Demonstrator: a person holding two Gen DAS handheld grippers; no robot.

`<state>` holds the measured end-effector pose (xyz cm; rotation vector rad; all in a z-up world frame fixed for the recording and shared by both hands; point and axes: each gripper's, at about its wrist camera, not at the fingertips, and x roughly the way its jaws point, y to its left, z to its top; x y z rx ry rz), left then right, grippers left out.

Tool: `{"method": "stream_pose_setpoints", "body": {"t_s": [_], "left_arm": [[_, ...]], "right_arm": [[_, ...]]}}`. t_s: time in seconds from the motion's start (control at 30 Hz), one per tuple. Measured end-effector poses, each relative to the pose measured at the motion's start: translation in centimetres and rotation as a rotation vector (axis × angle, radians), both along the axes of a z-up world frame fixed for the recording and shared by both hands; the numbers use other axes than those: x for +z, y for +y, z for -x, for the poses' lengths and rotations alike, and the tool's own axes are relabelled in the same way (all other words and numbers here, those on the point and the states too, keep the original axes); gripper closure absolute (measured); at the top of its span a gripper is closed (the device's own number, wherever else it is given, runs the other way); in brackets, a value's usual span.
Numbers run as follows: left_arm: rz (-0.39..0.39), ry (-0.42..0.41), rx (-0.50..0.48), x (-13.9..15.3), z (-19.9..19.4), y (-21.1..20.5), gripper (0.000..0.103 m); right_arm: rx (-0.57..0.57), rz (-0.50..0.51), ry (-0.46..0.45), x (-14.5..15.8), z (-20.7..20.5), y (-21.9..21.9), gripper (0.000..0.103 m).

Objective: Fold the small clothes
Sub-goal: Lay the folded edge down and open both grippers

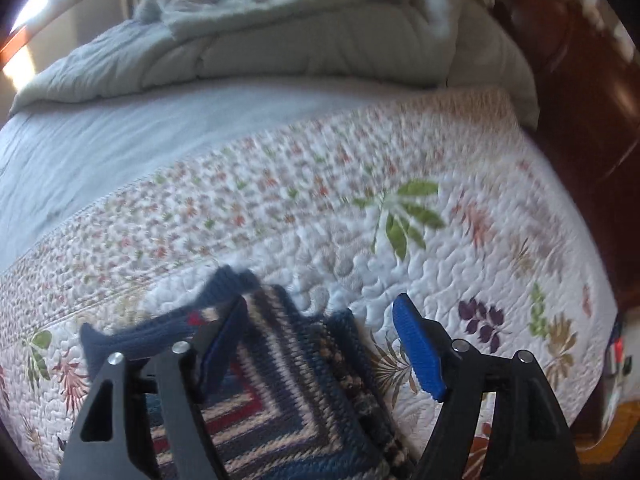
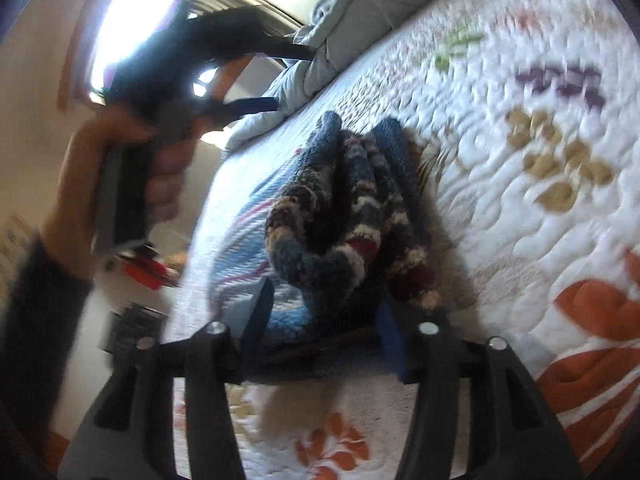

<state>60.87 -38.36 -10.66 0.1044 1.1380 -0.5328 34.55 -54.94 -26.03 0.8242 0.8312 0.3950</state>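
Left wrist view puts the knitted garment (image 1: 280, 392), navy with cream and red stripes, flat on the floral quilt (image 1: 440, 248) right under your left gripper (image 1: 320, 344). Its blue pads stand wide apart and clear of the wool, holding nothing; a navy sleeve (image 1: 168, 324) trails off to the left. In the right wrist view the same garment (image 2: 344, 208) lies bunched in thick folds ahead of your right gripper (image 2: 324, 324); the fingers are parted with the near edge of the knit between them, and the blur keeps you from telling whether the pads (image 2: 260, 312) touch it. Your left hand (image 2: 160, 160) holds its gripper above the bed at left. Beyond the quilt lie a pale blue sheet (image 1: 120, 140) and a rumpled grey comforter (image 1: 280, 48), with a dark wooden bed frame (image 1: 580, 100) along the right and a bright window (image 2: 132, 16) behind.
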Motion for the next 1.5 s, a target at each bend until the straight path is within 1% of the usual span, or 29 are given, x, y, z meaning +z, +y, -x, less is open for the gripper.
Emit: {"method": "stream_pose_setpoints", "body": {"t_s": [0.03,0.1,0.13,0.2,0.23,0.3,0.37,0.43,0.47,0.57,0.67,0.7,0.73,0.8,0.87,0.93,0.97,1.03,1.07,1.1,1.13,1.17,1.23,1.3,1.33,1.37,1.4,1.43,1.5], "left_arm": [[0.021,-0.007,0.014,0.9,0.5,1.3,0.026],[0.063,-0.009,0.006,1.8,2.2,4.2,0.019],[0.079,-0.011,0.004,2.1,3.4,5.5,0.018],[0.117,-0.012,0.005,1.7,6.1,8.7,0.017],[0.137,-0.003,0.004,1.2,7.1,10.3,0.017],[0.181,0.013,-0.008,0.2,9.3,12.9,0.017],[0.238,0.024,-0.007,-0.9,11.4,15.4,0.017],[0.279,0.034,-0.001,-1.6,12.9,17.2,0.018],[0.298,0.033,0.003,-1.9,13.6,17.9,0.018],[0.296,0.038,0.011,-3.0,14.9,18.9,0.018],[0.307,0.041,-0.003,-3.5,16.1,19.4,0.019],[0.316,0.049,-0.005,-3.7,16.3,19.6,0.019],[0.327,0.06,-0.008,-3.9,16.5,19.8,0.019],[0.338,0.068,-0.007,-4.4,17.0,20.1,0.019],[0.332,0.092,-0.018,-5.2,17.3,20.1,0.019],[0.323,0.103,-0.028,-5.7,17.6,20.1,0.019],[0.327,0.103,-0.032,-5.7,17.8,20.2,0.02],[0.373,0.105,-0.056,-5.3,18.2,20.4,0.02],[0.388,0.101,-0.076,-5.0,18.5,20.4,0.02],[0.392,0.103,-0.105,-4.9,18.8,20.2,0.02],[0.379,0.116,-0.127,-5.2,19.0,19.9,0.02],[0.369,0.131,-0.138,-5.7,19.2,19.6,0.02],[0.359,0.149,-0.156,-6.6,19.6,19.1,0.02],[0.355,0.16,-0.149,-7.4,19.9,18.9,0.02],[0.362,0.173,-0.139,-7.8,19.9,18.9,0.02],[0.362,0.185,-0.12,-8.4,19.8,19.1,0.022],[0.355,0.196,-0.103,-9.0,19.6,19.3,0.026],[0.355,0.21,-0.087,-9.5,19.6,19.5,0.028],[0.386,0.228,-0.069,-10.3,19.5,19.8,0.03]], "right_arm": [[0.009,-0.047,0.007,-0.2,-0.1,-0.3,0.044],[0.017,-0.12,0.021,-0.6,-0.5,-0.9,0.037],[0.018,-0.153,0.029,-0.8,-0.7,-1.2,0.036],[0.03,-0.219,0.041,-1.0,-1.2,-1.6,0.033],[0.034,-0.235,0.048,-1.0,-1.5,-1.7,0.032],[0.039,-0.218,0.09,-1.1,-2.4,-1.5,0.03],[0.064,-0.151,0.129,-0.7,-3.7,-1.0,0.031],[0.095,-0.128,0.168,-0.4,-4.8,-0.7,0.057],[0.098,-0.123,0.175,-0.1,-5.0,-0.9,0.08],[0.089,-0.077,0.155,2.7,-4.7,-1.7,0.083],[0.107,-0.033,0.127,5.4,-2.7,-1.7,0.083],[0.108,-0.01,0.12,5.8,-2.0,-1.5,0.084],[0.104,0.016,0.111,5.9,-1.1,-1.4,0.084],[0.082,0.03,0.105,4.9,0.0,-2.0,0.084],[0.041,0.021,0.131,2.1,0.7,-2.6,0.084],[0.05,0.015,0.153,-0.3,0.5,-2.5,0.083],[0.072,-0.008,0.145,-1.0,0.4,-2.4,0.082],[0.1,-0.022,0.114,-0.8,0.1,-2.3,0.076],[0.108,-0.031,0.098,-0.2,0.0,-2.6,0.071],[0.117,-0.051,0.098,-0.1,-0.4,-2.8,0.059],[0.135,-0.081,0.111,0.1,-1.2,-3.1,0.051],[0.149,-0.097,0.128,0.2,-1.8,-3.2,0.038],[0.199,-0.147,0.173,0.2,-3.3,-3.3,0.036],[0.216,-0.172,0.22,0.0,-4.9,-3.3,0.036],[0.233,-0.165,0.231,0.1,-5.6,-3.1,0.041],[0.237,-0.145,0.232,0.4,-6.2,-3.0,0.067],[0.241,-0.13,0.23,0.9,-6.4,-3.0,0.074],[0.244,-0.094,0.212,1.8,-6.6,-2.8,0.076],[0.237,-0.036,0.179,2.8,-6.4,-2.9,0.079]]}}
